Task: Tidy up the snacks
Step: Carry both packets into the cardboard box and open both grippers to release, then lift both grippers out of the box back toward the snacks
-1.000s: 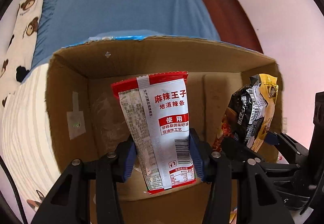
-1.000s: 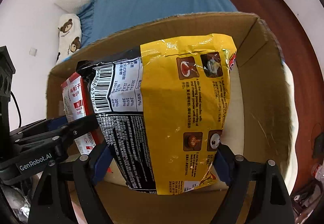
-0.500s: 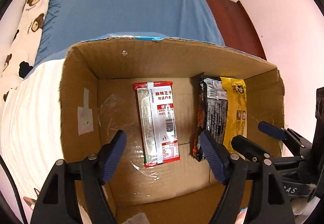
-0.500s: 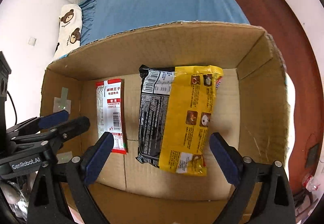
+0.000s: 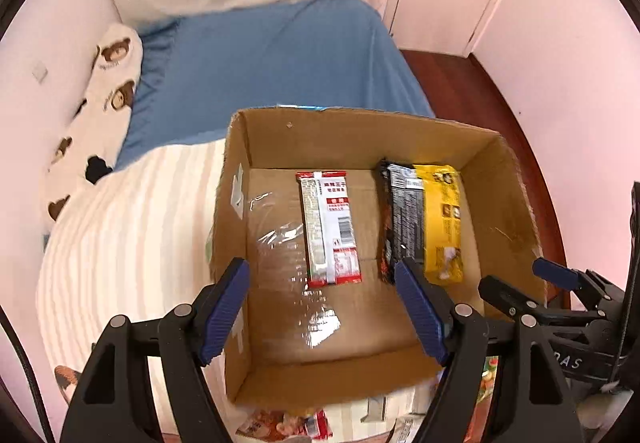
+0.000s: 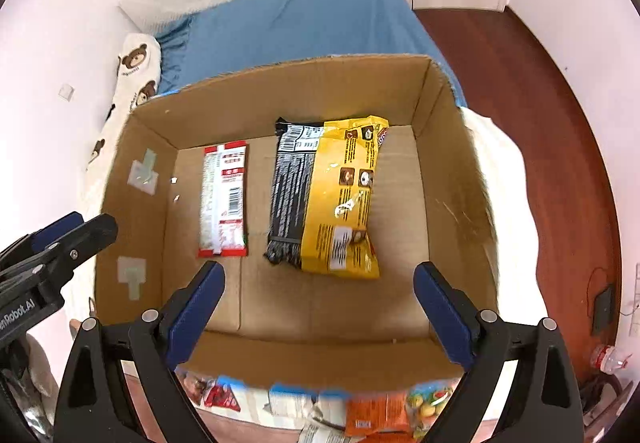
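Note:
An open cardboard box (image 5: 516,187) (image 6: 452,171) sits on the bed. A red-and-white snack packet (image 5: 330,229) (image 6: 223,199) lies flat on its floor at the left. A yellow-and-black noodle packet (image 5: 424,225) (image 6: 328,195) lies flat beside it on the right. My left gripper (image 5: 322,307) is open and empty above the box's near left side. My right gripper (image 6: 318,315) is open and empty above the box's near wall. The right gripper shows at the right edge of the left wrist view (image 5: 532,291), and the left gripper at the left edge of the right wrist view (image 6: 68,235).
More snack packets (image 6: 376,413) (image 5: 288,423) lie in front of the box's near wall. A blue sheet (image 5: 272,67), a bear-print pillow (image 5: 104,103) and a striped blanket (image 5: 120,243) cover the bed. Dark wooden floor (image 6: 540,83) lies to the right.
Both grippers opened and let go of their packets, which now lie flat on the box floor. Both grippers have pulled up and back from the box.

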Available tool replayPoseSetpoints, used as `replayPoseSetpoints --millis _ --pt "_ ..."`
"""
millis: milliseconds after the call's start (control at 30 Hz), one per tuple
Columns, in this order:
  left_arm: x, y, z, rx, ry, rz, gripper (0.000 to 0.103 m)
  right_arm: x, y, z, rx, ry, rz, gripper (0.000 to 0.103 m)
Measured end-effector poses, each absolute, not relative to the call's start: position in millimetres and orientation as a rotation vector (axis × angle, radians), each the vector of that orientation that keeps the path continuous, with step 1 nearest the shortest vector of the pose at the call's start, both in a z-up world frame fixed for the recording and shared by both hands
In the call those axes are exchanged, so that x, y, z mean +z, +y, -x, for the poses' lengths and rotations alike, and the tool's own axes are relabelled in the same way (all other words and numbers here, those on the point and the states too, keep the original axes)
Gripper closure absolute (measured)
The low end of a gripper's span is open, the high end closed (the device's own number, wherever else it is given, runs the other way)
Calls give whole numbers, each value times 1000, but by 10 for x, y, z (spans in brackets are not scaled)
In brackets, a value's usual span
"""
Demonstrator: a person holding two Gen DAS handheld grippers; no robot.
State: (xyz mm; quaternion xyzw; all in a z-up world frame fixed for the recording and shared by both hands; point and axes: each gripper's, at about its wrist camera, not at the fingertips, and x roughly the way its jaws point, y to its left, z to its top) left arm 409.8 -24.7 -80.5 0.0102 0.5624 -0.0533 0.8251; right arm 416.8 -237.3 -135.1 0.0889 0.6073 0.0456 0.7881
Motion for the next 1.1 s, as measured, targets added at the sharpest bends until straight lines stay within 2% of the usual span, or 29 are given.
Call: replayPoseSetpoints --millis 300,700,933,1100 --pt "-382 -300 -3428 -102 1076 -55 29 -761 -2335 -3527 77 1150 -126 6" --pt "21 -248 -2719 -88 969 -21 29 -220 -2255 -2760 120 1049 -131 6" --pt "-219 -176 -2390 -87 1040 20 29 -347 -2429 -2354 101 1093 -222 6" --pt "-756 -226 -2181 -93 1183 25 29 -851 -2671 -2036 41 1218 -280 6"
